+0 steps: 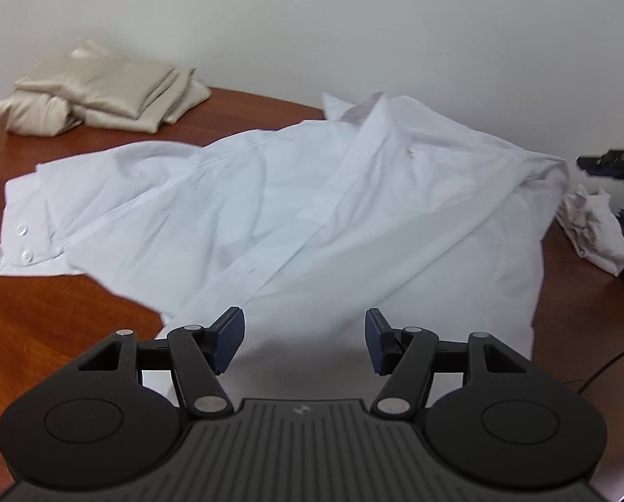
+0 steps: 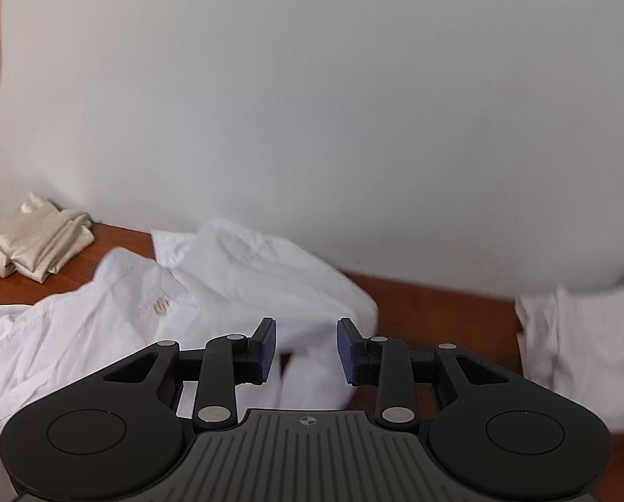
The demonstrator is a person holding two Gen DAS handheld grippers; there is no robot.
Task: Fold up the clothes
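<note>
A white button shirt point(image 1: 295, 217) lies spread and rumpled on the brown wooden table point(image 1: 39, 326), collar toward the wall and a buttoned cuff at the left. My left gripper point(image 1: 304, 339) hovers over the shirt's near hem, open, with nothing between its blue pads. In the right wrist view the same shirt point(image 2: 211, 293) lies below and to the left. My right gripper point(image 2: 306, 349) hangs above the shirt's right edge, open, its pads apart and clear of the cloth.
A folded beige garment pile point(image 1: 98, 92) sits at the table's far left by the white wall. A crumpled white cloth point(image 1: 592, 230) lies right of the shirt, seen also as a white cloth point(image 2: 584, 343). Dark objects point(image 1: 617, 163) stand at the right edge.
</note>
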